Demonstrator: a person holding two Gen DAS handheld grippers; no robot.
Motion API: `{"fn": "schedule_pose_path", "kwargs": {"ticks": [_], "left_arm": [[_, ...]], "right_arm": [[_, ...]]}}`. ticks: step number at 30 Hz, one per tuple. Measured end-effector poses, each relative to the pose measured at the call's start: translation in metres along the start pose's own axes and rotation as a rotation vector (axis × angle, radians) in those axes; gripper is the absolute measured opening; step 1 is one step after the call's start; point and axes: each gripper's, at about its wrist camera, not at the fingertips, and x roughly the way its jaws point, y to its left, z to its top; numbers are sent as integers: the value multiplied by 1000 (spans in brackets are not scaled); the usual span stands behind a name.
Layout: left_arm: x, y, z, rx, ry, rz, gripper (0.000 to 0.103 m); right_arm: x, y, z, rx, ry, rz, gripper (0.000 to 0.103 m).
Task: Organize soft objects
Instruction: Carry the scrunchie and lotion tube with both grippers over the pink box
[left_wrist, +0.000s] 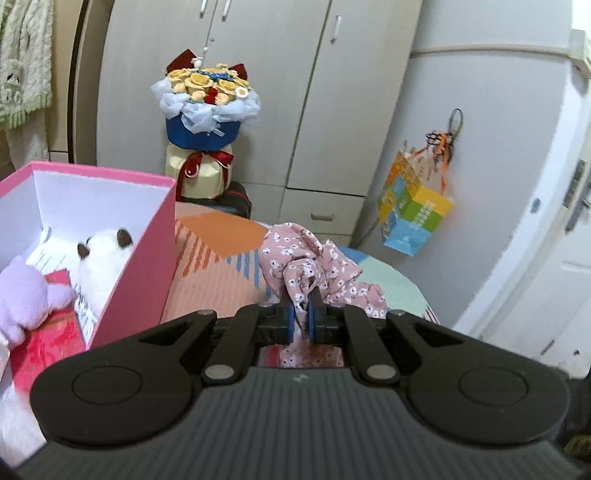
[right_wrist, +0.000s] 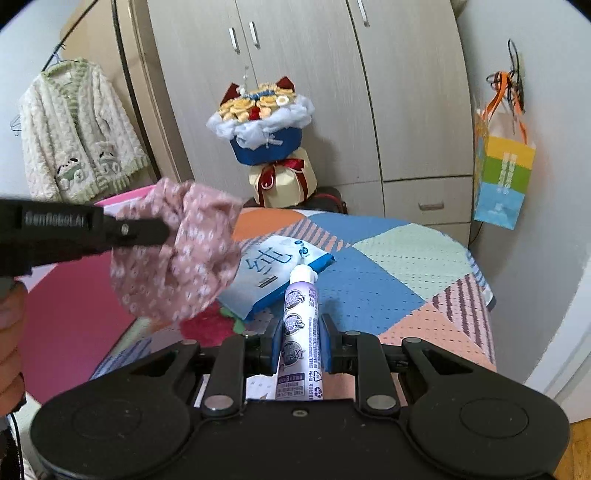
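A patchwork bedspread (right_wrist: 399, 258) in blue, orange and mint filled the room before a grey wardrobe (right_wrist: 303, 92), where a bouquet (right_wrist: 264, 122) stood and a striped bag (right_wrist: 502, 177) hung on the wall. We held two grippers over the bed. Our left gripper (left_wrist: 301, 314) was clamped tight on a pink floral cloth (left_wrist: 310, 266), the fabric bunched between its blue pads and spilling out ahead of and below them, lifted clear of the spread. Just to its left stood the open pink box (left_wrist: 147, 258), with a white plush (left_wrist: 103, 258) and a purple plush (left_wrist: 26, 295) inside. Our right gripper (right_wrist: 303, 343) was closed on a purple-and-white tube (right_wrist: 301, 332), its cap pointing forward beyond the fingertips. Ahead of the tube lay a blue-and-white packet (right_wrist: 273, 273) on the bedspread. From the right wrist view, the cloth hung at the left, beside the tube and partly over the packet.
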Motion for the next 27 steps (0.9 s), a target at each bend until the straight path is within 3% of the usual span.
{"fn": "schedule_pose_path", "kwargs": {"ticks": [4, 8, 16, 20, 23, 27], "left_arm": [[-19, -1, -12, 38, 25, -50, 6], [-46, -5, -28, 113, 19, -65, 6], [-90, -2, -53, 185, 45, -123, 6], [-102, 10, -63, 180, 109, -160, 6], [-104, 23, -66, 150, 214, -216, 6], [-113, 38, -69, 129, 299, -259, 6]], "right_arm": [[-17, 8, -7, -22, 3, -26, 25], [-27, 17, -20, -34, 69, -72, 25], [-55, 35, -39, -74, 87, -53, 25], [-72, 49, -46, -98, 93, -39, 25], [-80, 60, -51, -124, 128, -13, 25], [-90, 73, -56, -138, 159, 15, 25]]}}
